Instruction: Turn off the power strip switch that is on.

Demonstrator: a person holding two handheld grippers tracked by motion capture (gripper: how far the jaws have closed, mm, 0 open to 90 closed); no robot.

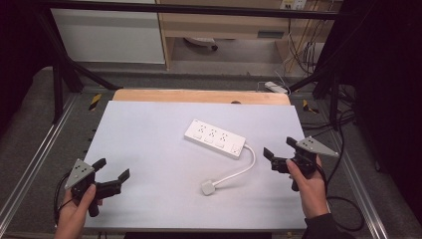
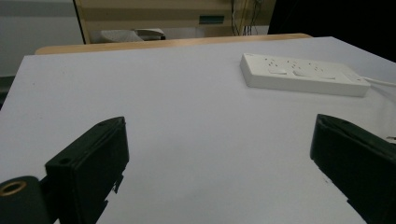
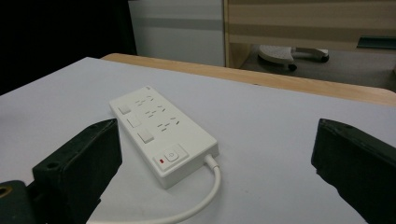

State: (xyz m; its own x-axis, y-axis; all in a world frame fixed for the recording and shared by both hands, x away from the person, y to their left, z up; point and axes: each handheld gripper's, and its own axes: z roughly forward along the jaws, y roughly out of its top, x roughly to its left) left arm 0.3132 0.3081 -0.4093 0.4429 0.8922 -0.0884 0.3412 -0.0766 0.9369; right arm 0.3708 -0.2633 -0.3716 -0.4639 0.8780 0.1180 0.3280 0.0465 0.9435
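Currently both jaw pairs wide, empty; power strip (image 3: 161, 137) just ahead of right gripper (image 1: 282, 151); left gripper (image 1: 112, 171) well apart from it.

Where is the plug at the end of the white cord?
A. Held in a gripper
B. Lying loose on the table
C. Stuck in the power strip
B: the plug lies by itself on the table, with its cord curving back to the power strip, and both grippers are apart from it.
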